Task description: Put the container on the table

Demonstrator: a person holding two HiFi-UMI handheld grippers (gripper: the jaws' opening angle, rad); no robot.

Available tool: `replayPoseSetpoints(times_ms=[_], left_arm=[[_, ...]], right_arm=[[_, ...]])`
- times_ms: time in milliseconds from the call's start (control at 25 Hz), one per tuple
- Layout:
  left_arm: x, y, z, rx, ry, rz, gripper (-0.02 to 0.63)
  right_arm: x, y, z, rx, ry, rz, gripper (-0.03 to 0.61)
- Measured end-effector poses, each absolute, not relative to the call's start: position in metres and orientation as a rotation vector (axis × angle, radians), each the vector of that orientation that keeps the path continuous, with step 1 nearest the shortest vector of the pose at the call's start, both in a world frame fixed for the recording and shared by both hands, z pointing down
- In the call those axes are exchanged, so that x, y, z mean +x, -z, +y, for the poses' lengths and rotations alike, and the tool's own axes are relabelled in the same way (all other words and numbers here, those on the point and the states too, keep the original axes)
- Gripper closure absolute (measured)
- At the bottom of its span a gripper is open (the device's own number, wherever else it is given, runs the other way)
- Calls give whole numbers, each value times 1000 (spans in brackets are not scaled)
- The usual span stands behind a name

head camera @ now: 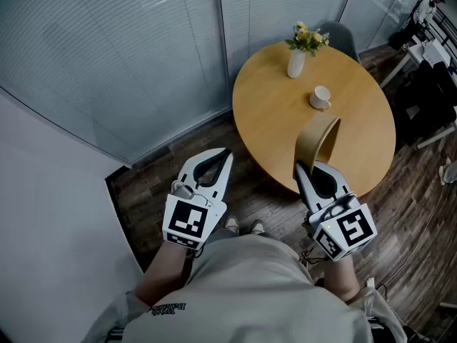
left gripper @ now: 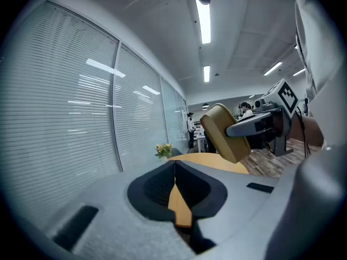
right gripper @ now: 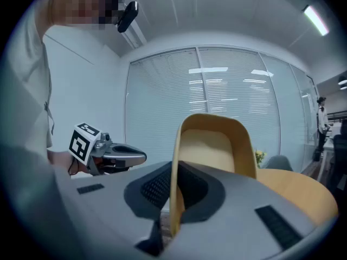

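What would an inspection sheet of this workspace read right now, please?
Surface: round wooden table, mostly bare.
Job's things: tan container held up and tilted, not yet set down.
Clutter: vase of flowers and white cup on the table's far part.
Grippers: left gripper shut, empty; right gripper shut on the container's wall.
Cables: thin wire looped below the right gripper.
Surroundings: blinds, dark wood floor, grey chair behind the table.
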State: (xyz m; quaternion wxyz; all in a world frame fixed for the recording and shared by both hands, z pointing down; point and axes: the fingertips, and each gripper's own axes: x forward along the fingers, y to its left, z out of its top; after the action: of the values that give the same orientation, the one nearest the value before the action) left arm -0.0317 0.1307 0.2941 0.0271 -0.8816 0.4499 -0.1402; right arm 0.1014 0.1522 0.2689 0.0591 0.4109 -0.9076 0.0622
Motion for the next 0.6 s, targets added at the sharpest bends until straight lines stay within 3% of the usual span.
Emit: replayPoseSetpoints(times_ms=[600], left_arm=[[-17, -300, 135, -2717, 465, 1401, 592]], right_arm=[[112, -272, 156, 1214, -175, -2750, 546]])
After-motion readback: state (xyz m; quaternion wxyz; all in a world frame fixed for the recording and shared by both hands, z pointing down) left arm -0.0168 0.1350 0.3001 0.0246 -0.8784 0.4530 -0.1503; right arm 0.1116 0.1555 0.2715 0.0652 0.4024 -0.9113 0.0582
